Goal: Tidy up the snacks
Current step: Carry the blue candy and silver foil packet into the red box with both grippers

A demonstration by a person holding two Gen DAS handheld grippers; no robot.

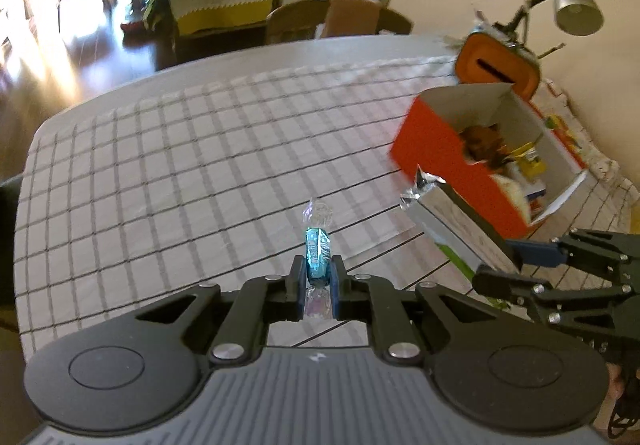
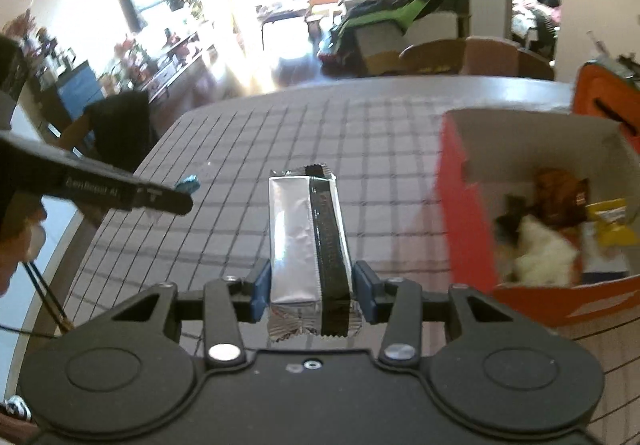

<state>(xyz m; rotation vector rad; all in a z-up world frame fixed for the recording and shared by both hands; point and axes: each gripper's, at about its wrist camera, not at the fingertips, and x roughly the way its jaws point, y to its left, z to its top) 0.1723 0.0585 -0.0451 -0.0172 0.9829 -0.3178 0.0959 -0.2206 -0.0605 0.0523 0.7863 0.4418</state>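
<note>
Left wrist view: left tool (image 1: pixel 318 277) clenched on a blue wrapped candy (image 1: pixel 317 253), raised over the checked table (image 1: pixel 168 149). To the right, right tool (image 1: pixel 500 259) gripping a silver snack bar (image 1: pixel 452 221) just beside the open orange box (image 1: pixel 460 161).

Right wrist view: right tool (image 2: pixel 311 283) clamped around the silver snack bar (image 2: pixel 304 237), above the table (image 2: pixel 240 165); orange box (image 2: pixel 460 213) of snacks at right.

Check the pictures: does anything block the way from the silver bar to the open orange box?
Nothing visible does. The right claw holds the silver bar above bare tablecloth; the orange box stands open-topped to its right.
</note>
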